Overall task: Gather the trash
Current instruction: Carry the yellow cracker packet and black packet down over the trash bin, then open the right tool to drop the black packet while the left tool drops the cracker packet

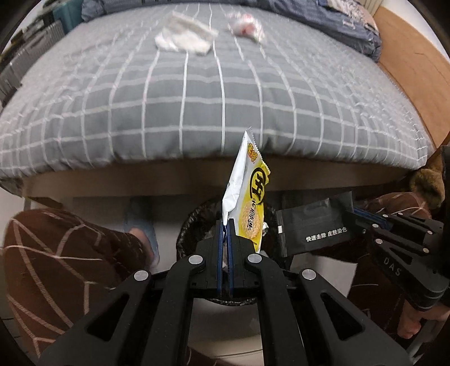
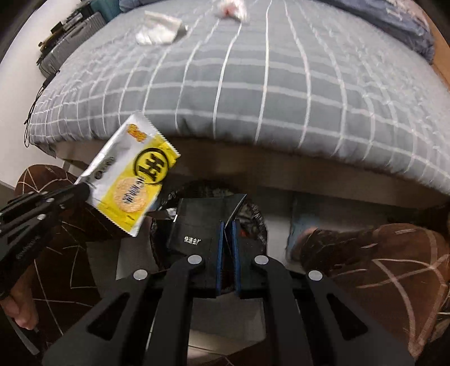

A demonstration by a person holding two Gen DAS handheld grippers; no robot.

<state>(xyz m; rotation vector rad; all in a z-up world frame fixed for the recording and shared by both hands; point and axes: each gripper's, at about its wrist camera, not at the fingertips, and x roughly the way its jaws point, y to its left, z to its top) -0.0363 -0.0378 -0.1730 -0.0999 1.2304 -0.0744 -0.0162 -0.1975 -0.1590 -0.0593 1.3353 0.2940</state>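
My left gripper (image 1: pixel 225 222) is shut on a yellow and white snack wrapper (image 1: pixel 247 194), held upright above a bin lined with a black bag (image 1: pixel 188 228). The wrapper also shows in the right wrist view (image 2: pixel 132 180). My right gripper (image 2: pixel 227 223) is shut on a black sachet with white print (image 2: pixel 197 225), held over the same bin (image 2: pixel 257 219). The sachet shows at right in the left wrist view (image 1: pixel 315 222). White tissue (image 1: pixel 185 36) and a crumpled clear and pink wrapper (image 1: pixel 247 24) lie far back on the bed.
A grey checked bed (image 1: pixel 197 107) fills the upper view, its edge just beyond the bin. A blue quilt (image 1: pixel 337 22) lies at the back right. The person's knees in brown trousers (image 1: pixel 56 253) flank the bin. Suitcases (image 2: pixel 70 39) stand at far left.
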